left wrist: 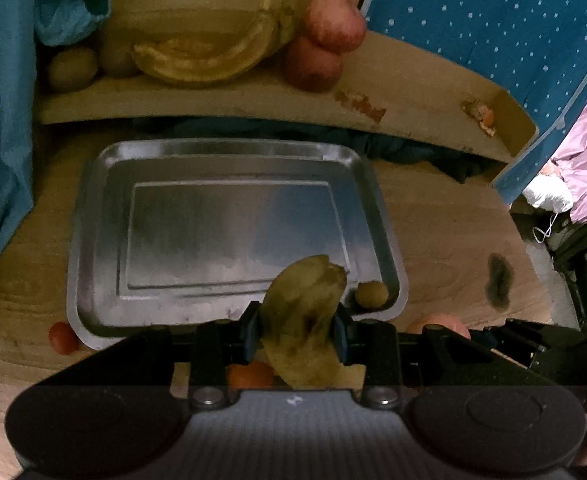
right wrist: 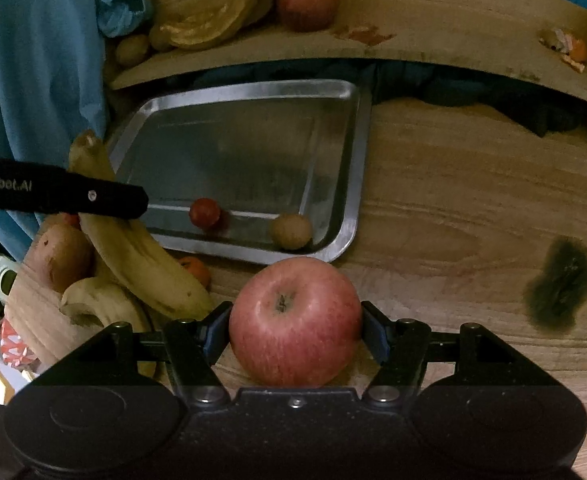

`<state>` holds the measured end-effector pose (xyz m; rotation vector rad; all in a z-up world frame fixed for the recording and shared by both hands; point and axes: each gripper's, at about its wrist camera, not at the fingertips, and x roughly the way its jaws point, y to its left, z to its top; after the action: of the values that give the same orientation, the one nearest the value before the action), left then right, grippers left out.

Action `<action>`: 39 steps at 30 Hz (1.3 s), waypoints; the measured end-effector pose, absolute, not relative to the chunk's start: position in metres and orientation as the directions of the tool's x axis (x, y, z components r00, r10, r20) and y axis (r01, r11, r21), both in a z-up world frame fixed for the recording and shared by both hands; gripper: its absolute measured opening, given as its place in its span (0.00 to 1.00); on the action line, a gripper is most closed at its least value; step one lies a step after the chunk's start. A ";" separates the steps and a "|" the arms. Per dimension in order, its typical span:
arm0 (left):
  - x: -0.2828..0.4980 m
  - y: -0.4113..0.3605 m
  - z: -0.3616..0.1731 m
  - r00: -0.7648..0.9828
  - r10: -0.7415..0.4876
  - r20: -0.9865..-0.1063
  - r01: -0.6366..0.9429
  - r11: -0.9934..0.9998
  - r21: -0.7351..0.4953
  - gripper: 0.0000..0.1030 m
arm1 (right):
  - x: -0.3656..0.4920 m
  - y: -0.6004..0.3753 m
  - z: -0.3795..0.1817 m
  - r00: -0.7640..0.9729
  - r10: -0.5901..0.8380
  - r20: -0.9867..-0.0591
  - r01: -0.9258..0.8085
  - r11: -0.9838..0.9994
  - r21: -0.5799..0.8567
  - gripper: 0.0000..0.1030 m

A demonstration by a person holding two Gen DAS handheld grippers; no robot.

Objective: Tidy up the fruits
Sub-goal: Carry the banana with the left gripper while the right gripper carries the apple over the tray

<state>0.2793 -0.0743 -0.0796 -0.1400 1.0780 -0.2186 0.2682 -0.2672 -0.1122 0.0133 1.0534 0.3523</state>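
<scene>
Gripping a banana (left wrist: 307, 312) in the left gripper (left wrist: 299, 338) and an apple (right wrist: 295, 322) in the right gripper (right wrist: 295, 334), lower both gently onto the tray's (right wrist: 355, 152) bare middle, apart

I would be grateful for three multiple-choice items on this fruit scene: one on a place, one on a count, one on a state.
1. Where does the small brown fruit lie?
A. in the metal tray's near corner
B. on the cardboard shelf
C. on the bare table

2. How many fruits lie in the tray?
A. none
B. two
C. five

3. What does the right gripper hold?
A. nothing
B. a banana
C. a red apple

Answers: 1 A, it sits against the rim; 2 B, a red fruit and the brown one; 3 C, the fingers flank the apple.
</scene>
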 end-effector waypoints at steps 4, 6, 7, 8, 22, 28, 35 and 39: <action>0.283 -0.071 -0.068 0.481 -0.253 -0.839 0.106 0.967 -0.231 0.38 | 0.267 -0.267 -0.106 0.468 0.292 -0.834 -0.265 0.947 0.183 0.66; 0.285 -0.070 -0.063 0.497 -0.245 -0.832 0.100 0.969 -0.226 0.38 | 0.269 -0.267 -0.102 0.479 0.299 -0.825 -0.261 0.946 0.192 0.66; 0.286 -0.069 -0.061 0.506 -0.237 -0.829 0.091 0.971 -0.222 0.38 | 0.269 -0.268 -0.100 0.470 0.319 -0.823 -0.274 0.939 0.208 0.66; 0.287 -0.068 -0.058 0.515 -0.228 -0.826 0.082 0.973 -0.217 0.38 | 0.271 -0.268 -0.097 0.477 0.321 -0.818 -0.276 0.938 0.208 0.66; 0.307 -0.040 -0.056 0.574 -0.167 -0.802 -0.033 0.974 -0.226 0.38 | 0.298 -0.259 -0.095 0.482 0.348 -0.804 -0.323 0.924 0.206 0.66; 0.319 -0.030 -0.068 0.553 -0.144 -0.820 -0.081 0.971 -0.225 0.38 | 0.314 -0.252 -0.098 0.467 0.359 -0.808 -0.347 0.915 0.207 0.66; 0.336 -0.018 -0.084 0.520 -0.113 -0.846 -0.136 0.967 -0.213 0.39 | 0.337 -0.241 -0.107 0.440 0.379 -0.814 -0.373 0.902 0.218 0.66; 0.345 -0.010 -0.094 0.496 -0.100 -0.862 -0.167 0.964 -0.208 0.39 | 0.349 -0.234 -0.113 0.422 0.376 -0.825 -0.385 0.898 0.212 0.66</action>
<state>0.3448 -0.0098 -0.0940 -0.2807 1.0549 0.0413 0.3493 -0.2339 -0.1129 -0.0101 1.0298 0.4766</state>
